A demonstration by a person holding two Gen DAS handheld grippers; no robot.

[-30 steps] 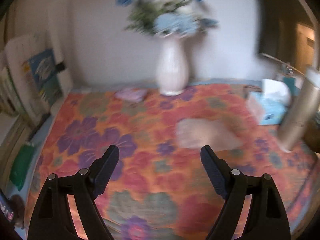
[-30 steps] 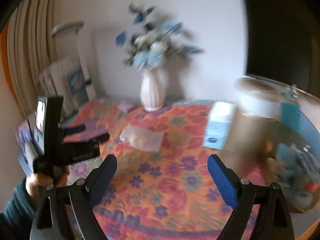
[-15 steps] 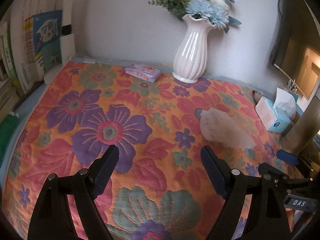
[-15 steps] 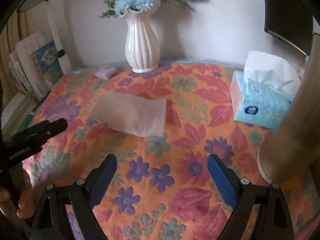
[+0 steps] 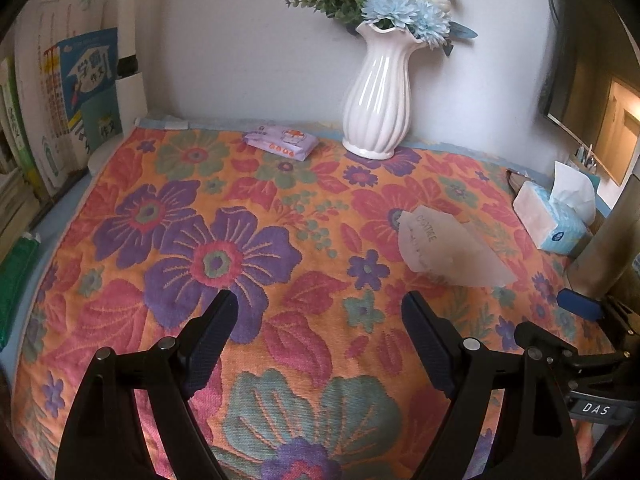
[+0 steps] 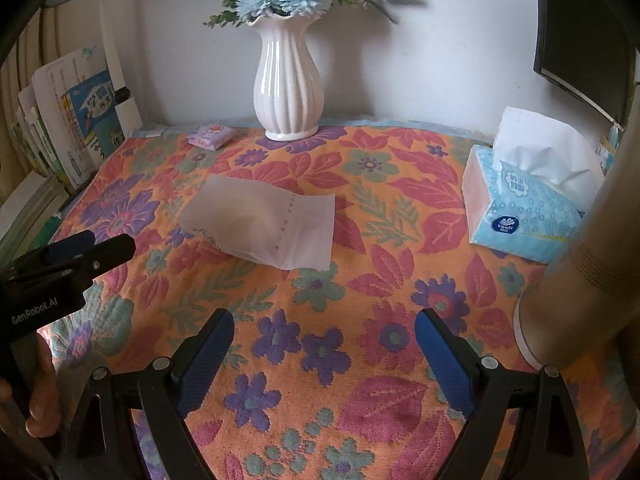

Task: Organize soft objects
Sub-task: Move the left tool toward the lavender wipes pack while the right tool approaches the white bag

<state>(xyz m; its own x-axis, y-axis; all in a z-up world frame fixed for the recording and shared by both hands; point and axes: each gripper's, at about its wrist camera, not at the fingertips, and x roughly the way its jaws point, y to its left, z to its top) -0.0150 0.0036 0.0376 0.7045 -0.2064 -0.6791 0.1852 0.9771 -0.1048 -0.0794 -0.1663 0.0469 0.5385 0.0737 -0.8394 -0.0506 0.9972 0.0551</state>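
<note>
A translucent white soft pouch (image 6: pixel 260 226) lies flat on the floral tablecloth (image 6: pixel 360 280) near the middle; it also shows in the left wrist view (image 5: pixel 448 250). A small purple tissue pack (image 5: pixel 281 142) lies at the back by the vase, also seen in the right wrist view (image 6: pixel 211 136). A blue tissue box (image 6: pixel 528 204) with a tissue sticking up stands at the right, also in the left wrist view (image 5: pixel 556 216). My left gripper (image 5: pixel 318 324) is open and empty above the cloth. My right gripper (image 6: pixel 324 344) is open and empty, in front of the pouch.
A white ribbed vase (image 6: pixel 288 84) with blue flowers stands at the back by the wall. Books (image 5: pixel 68 96) lean at the left edge. A tall beige cylinder (image 6: pixel 588 264) stands at the right. A dark screen (image 6: pixel 580 32) hangs at the upper right.
Both grippers have swung from a blurred, raised view down toward the table and come closer to the pouch. Their jaws stay open. The objects on the cloth have not moved.
</note>
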